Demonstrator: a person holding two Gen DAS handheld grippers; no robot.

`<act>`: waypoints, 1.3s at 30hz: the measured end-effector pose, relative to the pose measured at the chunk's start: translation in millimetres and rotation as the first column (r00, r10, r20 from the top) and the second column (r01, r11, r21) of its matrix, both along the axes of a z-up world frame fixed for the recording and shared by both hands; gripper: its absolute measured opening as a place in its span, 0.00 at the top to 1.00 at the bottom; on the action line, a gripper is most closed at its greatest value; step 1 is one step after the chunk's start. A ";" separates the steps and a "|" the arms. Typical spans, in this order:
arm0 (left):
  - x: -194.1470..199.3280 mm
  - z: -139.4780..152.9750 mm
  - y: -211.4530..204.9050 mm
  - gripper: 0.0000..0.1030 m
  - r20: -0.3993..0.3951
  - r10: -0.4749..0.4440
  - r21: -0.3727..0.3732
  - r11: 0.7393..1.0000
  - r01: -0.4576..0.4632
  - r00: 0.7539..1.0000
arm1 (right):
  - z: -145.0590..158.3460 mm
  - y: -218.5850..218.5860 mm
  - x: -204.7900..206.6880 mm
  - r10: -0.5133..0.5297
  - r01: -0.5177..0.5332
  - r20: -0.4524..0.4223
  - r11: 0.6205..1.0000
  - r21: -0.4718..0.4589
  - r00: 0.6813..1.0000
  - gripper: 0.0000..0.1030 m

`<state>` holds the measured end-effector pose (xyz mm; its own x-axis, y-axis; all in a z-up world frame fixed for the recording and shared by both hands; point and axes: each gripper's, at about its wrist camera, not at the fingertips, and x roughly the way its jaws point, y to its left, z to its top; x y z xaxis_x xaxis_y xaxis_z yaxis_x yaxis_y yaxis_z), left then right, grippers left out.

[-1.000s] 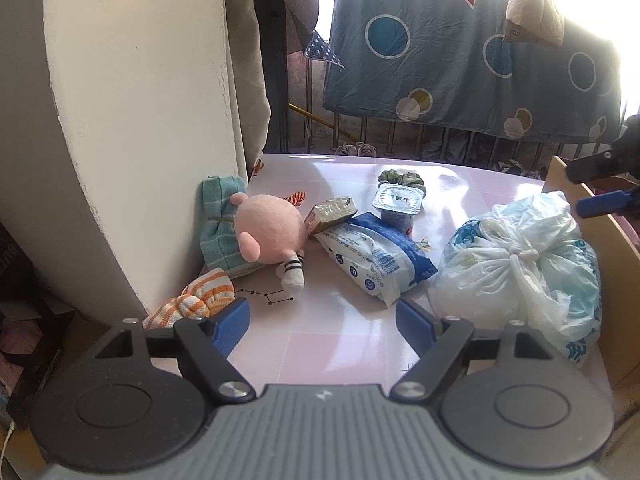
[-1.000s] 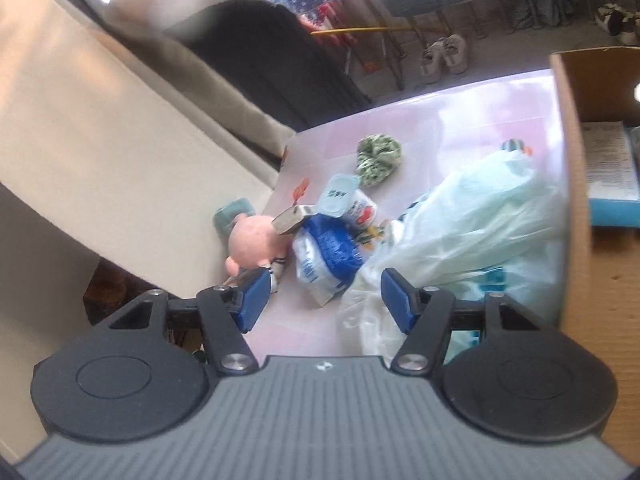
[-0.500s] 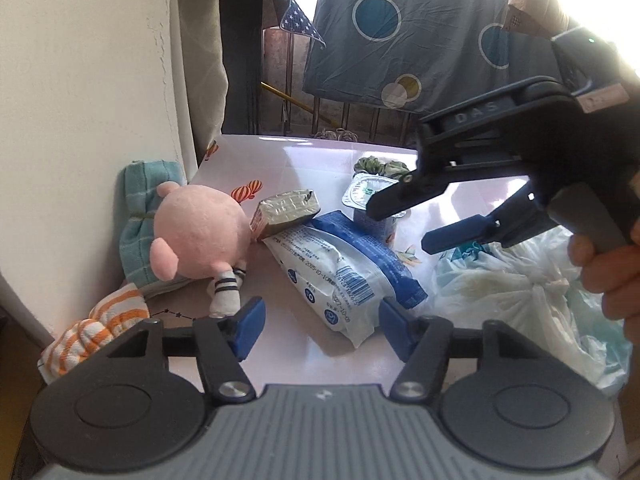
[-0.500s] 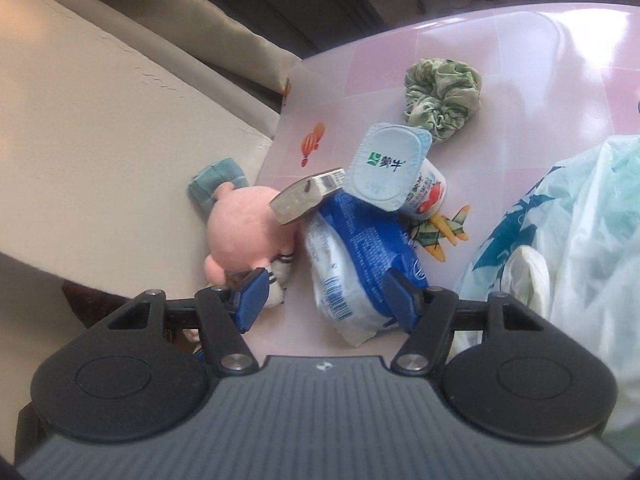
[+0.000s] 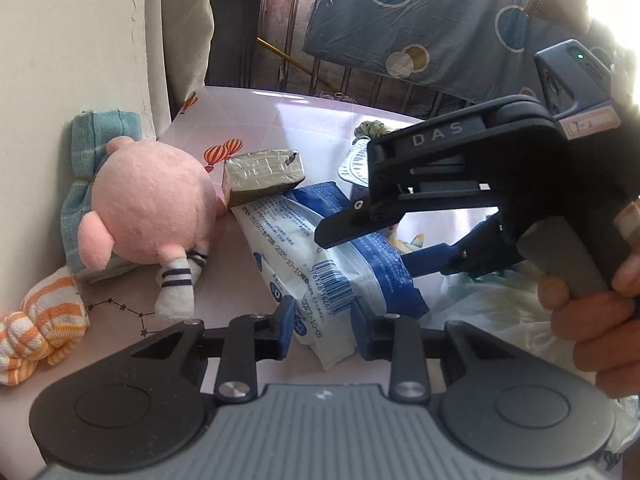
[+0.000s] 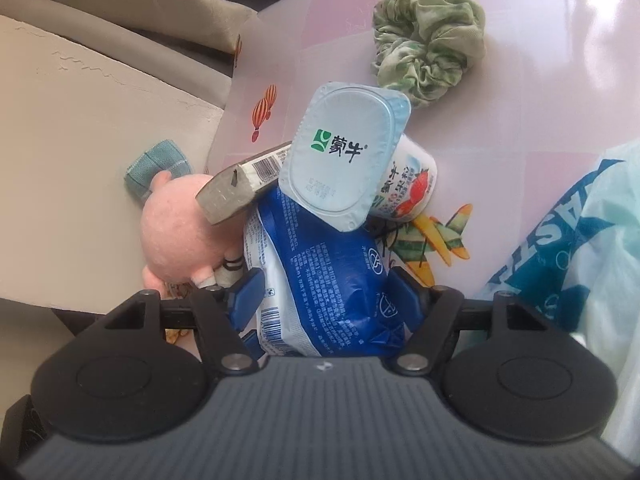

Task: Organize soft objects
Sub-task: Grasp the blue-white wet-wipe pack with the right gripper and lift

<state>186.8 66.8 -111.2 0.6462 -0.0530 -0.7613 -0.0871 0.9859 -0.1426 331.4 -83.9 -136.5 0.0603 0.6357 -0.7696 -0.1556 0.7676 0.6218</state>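
Both tools are down on the same target here! Nearest us, the left gripper (image 5: 322, 326) has its jaws closing around the near white end of the wipes pack (image 5: 320, 264), the pack's corner sitting between the blue fingers; whether the pads are pressing yet I cannot tell. The right gripper (image 6: 324, 296) straddles the blue middle of that same pack, jaws fairly wide and opening a touch, not pressing on it. The pack lies flat on the pink table (image 5: 280, 120), between the pink plush toy (image 5: 148, 208) and the tied plastic bag (image 6: 580, 240).

To do this well, I'd say: pinch the soft pack across its width, not just the crimped tip, so it won't slip or fold. Mind what rests on its far end: the small grey carton (image 5: 262, 174) and the yogurt cup (image 6: 344, 152) both lean on it, so draw it out low and slow or they will topple.

Now the count, front to back: one orange-striped cloth bundle (image 5: 36, 332), one wipes pack, one plush toy, one teal cloth (image 5: 86, 140) behind the toy, one carton, one yogurt cup, one plastic bag, and farthest off, one green scrunchie (image 6: 428, 48). Two grippers, one hand (image 5: 592, 300) showing.
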 end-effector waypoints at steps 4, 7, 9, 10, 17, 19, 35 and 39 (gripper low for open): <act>-1.6 2.1 8.3 0.70 -0.021 0.001 -0.032 0.999 -0.002 1.000 | 7.6 -6.8 -2.4 -0.020 0.021 -0.029 0.999 0.034 0.999 0.49; -7.0 4.5 14.6 0.71 -0.032 -0.012 -0.070 0.998 0.009 0.999 | 15.6 -11.0 -10.6 -0.021 0.022 -0.034 0.999 0.045 0.999 0.49; -12.8 7.0 15.9 0.70 -0.035 -0.023 -0.082 0.996 0.020 0.999 | 23.0 -11.9 -18.1 -0.019 0.021 -0.030 0.999 0.048 0.999 0.49; -15.4 7.8 16.7 0.70 -0.037 -0.028 -0.089 0.996 0.024 0.999 | 26.9 -12.5 -22.3 -0.019 0.021 -0.026 0.998 0.052 0.999 0.49; -36.7 7.1 11.2 0.70 -0.069 -0.094 -0.135 0.987 0.084 0.993 | 56.7 -22.2 -53.8 -0.019 0.019 0.006 0.996 0.084 1.000 0.51; -43.1 6.6 8.3 0.70 -0.068 -0.107 -0.131 0.987 0.098 0.992 | 61.0 -22.4 -63.2 -0.018 0.018 0.007 0.996 0.092 1.000 0.52; -101.0 9.3 26.5 0.45 -0.098 -0.148 -0.110 0.985 0.137 0.984 | 60.6 25.5 -106.9 0.049 -0.036 -0.065 0.982 0.187 0.997 0.60; -115.9 13.2 41.3 0.42 -0.094 -0.119 -0.107 0.988 0.109 0.988 | 51.4 37.7 -117.9 0.082 -0.054 -0.117 0.973 0.223 0.990 0.53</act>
